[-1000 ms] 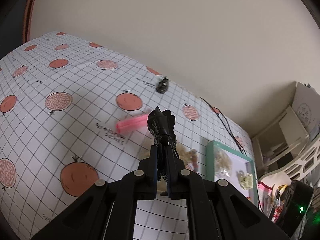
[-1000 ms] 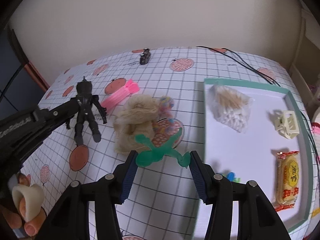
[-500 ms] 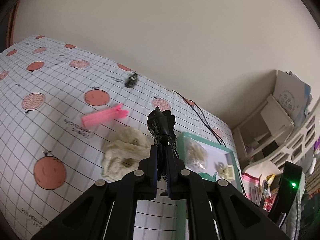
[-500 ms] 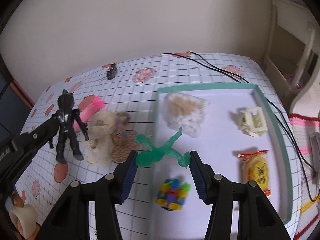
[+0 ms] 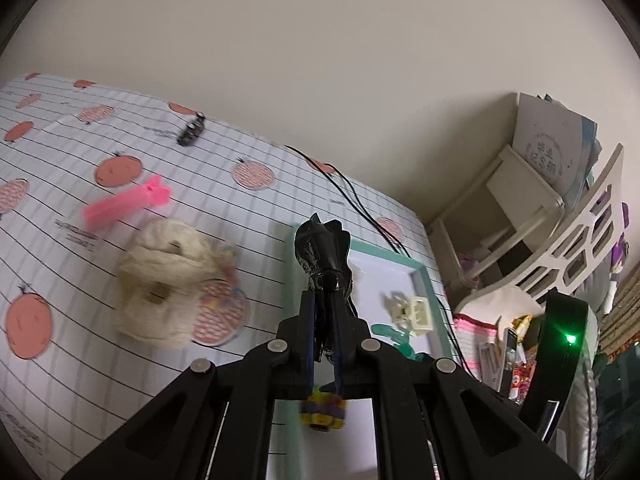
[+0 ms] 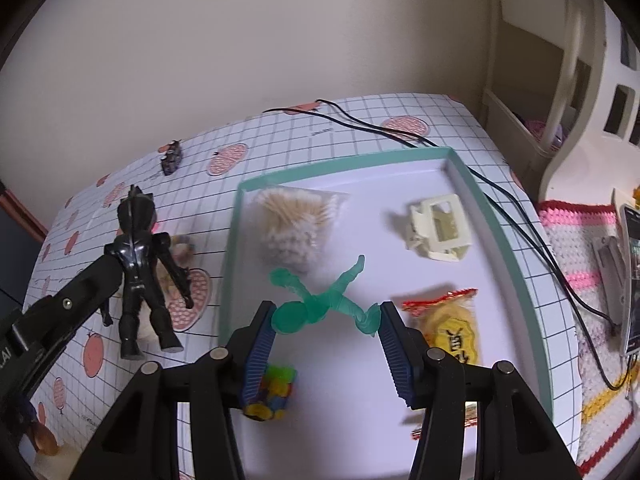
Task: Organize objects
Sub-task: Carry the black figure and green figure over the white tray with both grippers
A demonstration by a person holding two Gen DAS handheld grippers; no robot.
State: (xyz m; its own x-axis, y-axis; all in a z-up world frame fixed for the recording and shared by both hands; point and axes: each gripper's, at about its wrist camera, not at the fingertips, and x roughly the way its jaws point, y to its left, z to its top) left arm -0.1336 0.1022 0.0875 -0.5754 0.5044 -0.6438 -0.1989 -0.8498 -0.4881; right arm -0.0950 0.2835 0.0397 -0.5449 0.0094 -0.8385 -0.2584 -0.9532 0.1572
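Soft dim indoor light, faint shadows, motion blur, fisheye warping, dark vignetted corners

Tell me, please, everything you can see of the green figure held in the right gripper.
The green figure is a small humanoid toy of translucent green plastic, with a rounded head, thin arms and splayed legs. It lies crosswise between the blue-ribbed fingers of the right gripper, head against one and a limb against the other, held above the white floor of the teal-rimmed tray, near the bag of cotton swabs.

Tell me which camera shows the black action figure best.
The right wrist view: the black action figure shows whole from behind, head to feet, held by the left claw. The left wrist view shows only its head and shoulders above that claw's shut fingers.
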